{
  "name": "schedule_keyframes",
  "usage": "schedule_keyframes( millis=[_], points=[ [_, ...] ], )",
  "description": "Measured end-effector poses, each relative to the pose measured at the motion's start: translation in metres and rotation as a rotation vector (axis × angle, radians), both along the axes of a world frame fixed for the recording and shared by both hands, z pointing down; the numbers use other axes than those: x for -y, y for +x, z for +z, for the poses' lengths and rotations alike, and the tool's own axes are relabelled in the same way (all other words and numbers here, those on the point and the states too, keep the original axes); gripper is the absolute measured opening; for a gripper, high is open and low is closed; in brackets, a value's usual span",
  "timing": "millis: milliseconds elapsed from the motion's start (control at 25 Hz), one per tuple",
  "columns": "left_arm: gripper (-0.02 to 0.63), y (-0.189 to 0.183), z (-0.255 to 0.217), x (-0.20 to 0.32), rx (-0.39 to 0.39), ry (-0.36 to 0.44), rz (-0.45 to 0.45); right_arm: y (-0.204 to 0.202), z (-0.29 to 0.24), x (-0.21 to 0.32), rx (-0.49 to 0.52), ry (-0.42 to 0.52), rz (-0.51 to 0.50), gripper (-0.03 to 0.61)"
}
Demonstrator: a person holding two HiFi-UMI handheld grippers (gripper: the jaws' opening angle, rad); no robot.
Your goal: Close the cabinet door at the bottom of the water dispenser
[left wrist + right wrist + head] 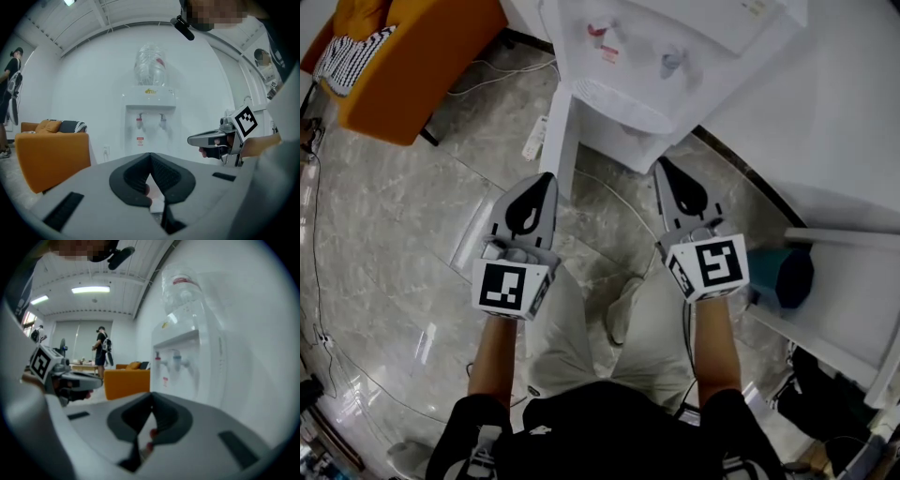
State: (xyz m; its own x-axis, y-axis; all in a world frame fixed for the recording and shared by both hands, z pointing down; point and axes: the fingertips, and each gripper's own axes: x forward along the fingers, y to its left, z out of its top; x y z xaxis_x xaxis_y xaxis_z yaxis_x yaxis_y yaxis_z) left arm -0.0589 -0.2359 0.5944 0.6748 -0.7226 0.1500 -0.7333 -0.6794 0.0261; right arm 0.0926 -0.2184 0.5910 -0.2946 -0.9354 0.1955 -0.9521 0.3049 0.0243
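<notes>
A: What's underfoot?
B: A glossy grey marble-patterned tiled floor (403,225).
A: And standing on it?
B: A white plastic water dispenser (623,122), an orange upholstered sofa (422,56), a white power strip (535,138) beside the dispenser, and a thin dark cable (315,272).

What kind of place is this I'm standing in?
Most likely an office lounge or break area: a bottled water dispenser, an orange sofa beside it, and a polished stone-look floor.
</notes>
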Motion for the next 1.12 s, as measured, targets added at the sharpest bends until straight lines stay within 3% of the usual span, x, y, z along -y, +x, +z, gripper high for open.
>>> schedule_keyframes(
  millis=[760, 1120],
  points=[
    [0.008, -0.019, 0.062, -0.004, -0.038, 0.080, 0.060, -0.015, 0.051, -0.014, -0.085, 0.051, 0.001, 0.034],
    [0.008, -0.032, 0.090, -0.001, -0.001, 0.043, 0.047, -0.023, 0.071, -0.013, -0.108, 0.027, 0.000, 0.034]
  ],
)
